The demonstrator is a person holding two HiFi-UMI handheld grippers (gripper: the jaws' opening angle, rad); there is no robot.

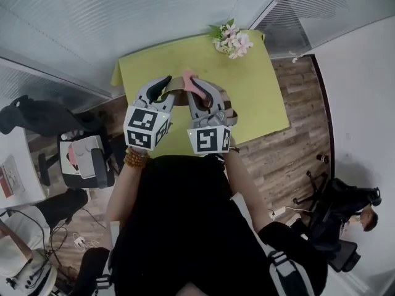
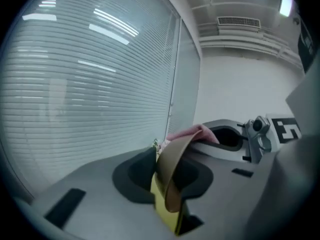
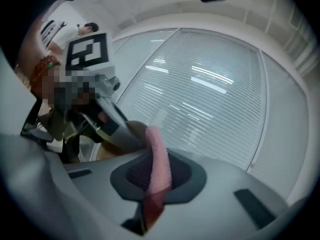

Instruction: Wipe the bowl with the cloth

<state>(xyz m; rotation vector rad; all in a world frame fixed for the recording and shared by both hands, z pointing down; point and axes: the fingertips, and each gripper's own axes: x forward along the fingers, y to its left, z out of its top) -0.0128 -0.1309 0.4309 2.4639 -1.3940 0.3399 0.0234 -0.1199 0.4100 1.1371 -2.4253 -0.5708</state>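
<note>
Both grippers are held up side by side over the green table (image 1: pixel 262 97). My left gripper (image 1: pixel 162 90) is shut on the rim of a tan bowl (image 2: pixel 172 166), which stands on edge between its jaws. My right gripper (image 1: pixel 197 92) is shut on a pink cloth (image 3: pixel 157 166), pinched as a narrow fold. The cloth (image 1: pixel 192 82) lies against the bowl's upper rim (image 1: pixel 175 92), and from the left gripper view it shows pink (image 2: pixel 194 132) just behind that rim. The bowl's inside is mostly hidden.
A small bunch of flowers (image 1: pixel 232 41) sits at the table's far edge. Glass walls with blinds stand behind the table. A grey chair (image 1: pixel 86 159) is at the left, and black bags and a chair (image 1: pixel 336 205) are on the wooden floor at the right.
</note>
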